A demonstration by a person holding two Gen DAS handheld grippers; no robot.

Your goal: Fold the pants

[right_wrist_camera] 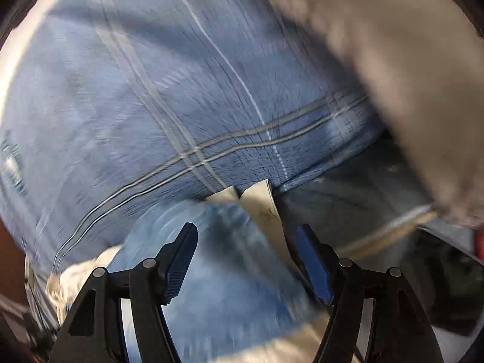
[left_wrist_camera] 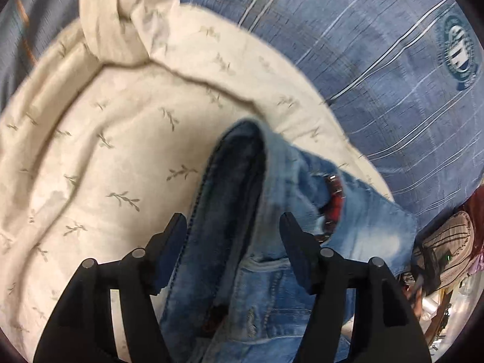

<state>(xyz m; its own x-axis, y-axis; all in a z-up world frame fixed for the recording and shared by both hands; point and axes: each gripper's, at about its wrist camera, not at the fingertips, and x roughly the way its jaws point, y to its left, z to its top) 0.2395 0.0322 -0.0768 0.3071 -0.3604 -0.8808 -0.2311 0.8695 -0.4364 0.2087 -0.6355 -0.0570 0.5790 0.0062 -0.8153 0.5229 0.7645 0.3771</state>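
A pair of light blue jeans [left_wrist_camera: 242, 227] lies bunched on a cream quilt. In the left wrist view a folded edge of the jeans runs up between the fingers of my left gripper [left_wrist_camera: 233, 224], whose jaws stand wide apart around the denim without pinching it. In the blurred right wrist view my right gripper [right_wrist_camera: 246, 233] is open just above another part of the jeans [right_wrist_camera: 224, 272], with nothing between its jaws.
The cream quilt with a leaf print [left_wrist_camera: 106, 151] lies on a blue plaid bedsheet [left_wrist_camera: 378, 75], which fills the right wrist view [right_wrist_camera: 166, 90]. A grey blurred cloth [right_wrist_camera: 408, 75] hangs at upper right. Clutter [left_wrist_camera: 447, 257] sits beyond the bed's edge.
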